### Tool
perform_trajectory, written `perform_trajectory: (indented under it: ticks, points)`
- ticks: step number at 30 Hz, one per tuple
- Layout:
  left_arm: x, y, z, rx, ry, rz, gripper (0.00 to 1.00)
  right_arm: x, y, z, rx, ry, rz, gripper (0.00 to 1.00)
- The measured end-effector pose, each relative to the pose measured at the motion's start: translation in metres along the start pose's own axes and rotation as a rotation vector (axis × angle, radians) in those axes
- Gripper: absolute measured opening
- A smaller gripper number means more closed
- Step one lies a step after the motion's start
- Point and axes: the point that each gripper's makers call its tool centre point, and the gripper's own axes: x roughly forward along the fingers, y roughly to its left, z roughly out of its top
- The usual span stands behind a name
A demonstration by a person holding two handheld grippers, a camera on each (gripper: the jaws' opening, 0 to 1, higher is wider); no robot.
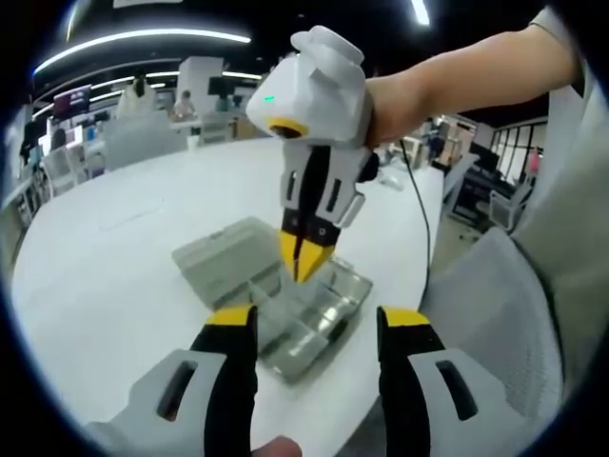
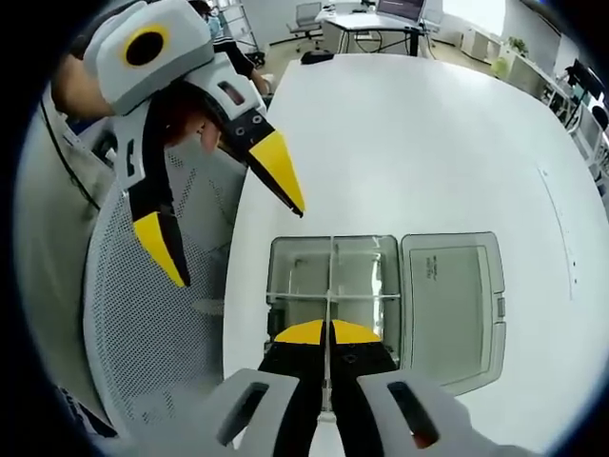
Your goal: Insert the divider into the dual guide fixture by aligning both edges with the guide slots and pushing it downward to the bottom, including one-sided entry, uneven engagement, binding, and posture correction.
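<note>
Because the thin clear divider [image 2: 329,286] has to slide down straight, the right hand-held gripper [image 2: 327,335] is pinching it from above, with both yellow tips pressed close on its top edge. The divider stands upright in the clear box [image 2: 285,262], which is the fixture with the guide slots, and it runs down the middle of the box in the right gripper view. The box sits on the white bench [image 2: 428,143], near the edge beside a mesh chair [image 2: 143,324]. Its lid [image 2: 447,305] lies open and flat next to it, so nothing blocks the way in from the top. In the left gripper view the right hand-held gripper [image 1: 304,259] points straight down into the box [image 1: 314,319], which looks like a good way to push without tipping the piece. The left hand-held gripper [image 1: 314,328] is spread wide and holds nothing; in the right gripper view the same tool [image 2: 233,233] hangs in the air over the chair, away from the box. I think it waits there so it can steady the box or nudge one side if the divider sticks. I cannot tell if both edges are in their slots, or how deep the divider has gone. A crooked push could jam it.
</note>
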Motion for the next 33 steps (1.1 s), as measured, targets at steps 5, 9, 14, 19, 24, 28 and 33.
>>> perform_trajectory:
  ticks: [5, 9, 14, 19, 24, 28, 33]
  points:
    - [0.0006, -0.0010, 0.0014, 0.002, -0.002, -0.002, 0.49, -0.0007, -0.0037, -0.0028, -0.002, 0.018, -0.014, 0.00]
    - [0.0003, -0.0003, 0.0015, 0.001, -0.002, -0.001, 0.49, 0.0011, -0.0004, -0.0021, -0.015, 0.021, -0.002, 0.00]
    - [0.0001, -0.0005, 0.0017, 0.002, -0.003, 0.001, 0.49, 0.0016, -0.0002, -0.0024, -0.019, 0.027, -0.007, 0.00]
    - [0.0004, -0.0003, 0.0021, 0.002, -0.004, 0.002, 0.49, 0.0009, 0.0002, -0.0030, -0.012, 0.024, -0.005, 0.00]
    - [-0.0003, 0.0003, 0.0036, 0.003, -0.007, 0.005, 0.49, 0.0009, 0.0001, -0.0027, -0.018, 0.021, -0.008, 0.00]
    - [-0.0010, -0.0002, 0.0044, 0.006, -0.007, 0.006, 0.49, 0.0009, 0.0005, -0.0021, -0.019, 0.017, -0.009, 0.00]
    - [-0.0011, -0.0010, 0.0037, 0.005, -0.006, 0.004, 0.49, 0.0023, 0.0013, -0.0010, -0.029, 0.013, -0.010, 0.00]
